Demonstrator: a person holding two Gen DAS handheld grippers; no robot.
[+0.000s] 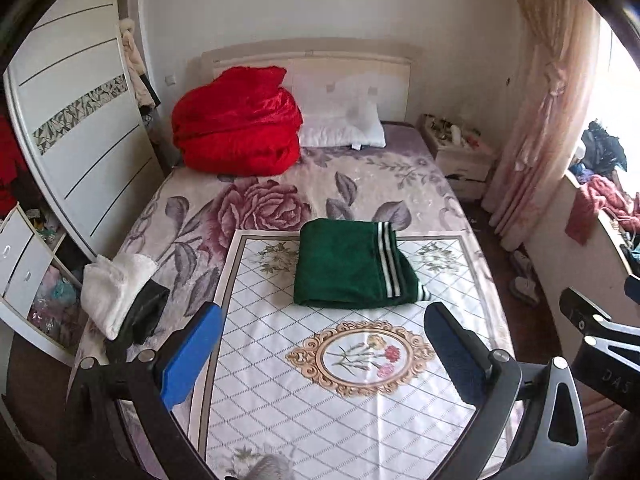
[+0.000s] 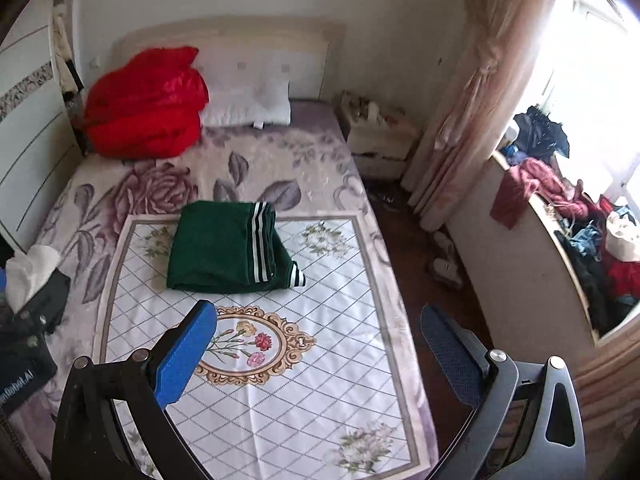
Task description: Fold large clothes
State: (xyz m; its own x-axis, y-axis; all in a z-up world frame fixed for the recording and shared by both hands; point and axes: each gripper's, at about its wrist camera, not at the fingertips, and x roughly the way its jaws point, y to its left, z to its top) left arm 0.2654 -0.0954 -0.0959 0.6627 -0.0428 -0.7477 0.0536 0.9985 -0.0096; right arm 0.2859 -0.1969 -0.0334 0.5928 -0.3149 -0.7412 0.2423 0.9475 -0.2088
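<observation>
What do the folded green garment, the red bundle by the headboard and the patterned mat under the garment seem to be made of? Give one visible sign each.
Green garment: probably a soft matte knit; dull surface, striped ribbed trim.
Red bundle: likely plush or velvety fabric; glossy highlights along its folds.
Patterned mat: apparently smooth printed cloth; flat, faint sheen, creases.

Both wrist views above bed (image 1: 192, 200) foot, facing headboard (image 1: 312, 64), perhaps side by side, sharing mattress.
</observation>
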